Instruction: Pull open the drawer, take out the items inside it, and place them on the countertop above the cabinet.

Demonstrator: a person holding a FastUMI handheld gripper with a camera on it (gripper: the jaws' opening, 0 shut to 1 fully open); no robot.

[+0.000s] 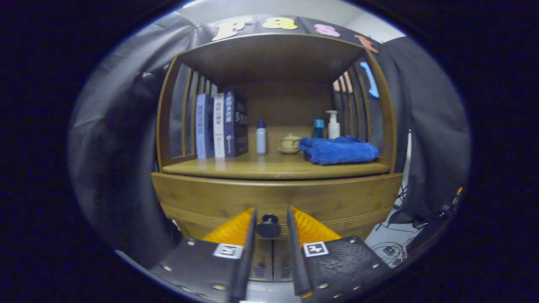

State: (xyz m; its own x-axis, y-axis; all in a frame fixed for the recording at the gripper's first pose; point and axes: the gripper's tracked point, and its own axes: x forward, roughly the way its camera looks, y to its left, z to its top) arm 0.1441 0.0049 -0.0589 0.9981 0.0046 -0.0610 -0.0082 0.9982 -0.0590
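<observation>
Dim, bluish, sharp centre — edges bowed, perhaps soft.

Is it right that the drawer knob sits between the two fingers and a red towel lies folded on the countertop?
Not quite. In the gripper view the towel is blue, not red. The rest holds: the drawer knob sits between the open gripper fingers, and the towel lies folded on the countertop.

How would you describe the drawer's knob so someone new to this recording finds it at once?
Start at the wooden cabinet with its open shelf of books, bottles and a folded blue towel. Below the shelf runs the plain drawer front. The knob sits at its middle, between the open gripper fingers: the one small, dark, round thing on that pale wood.
</observation>
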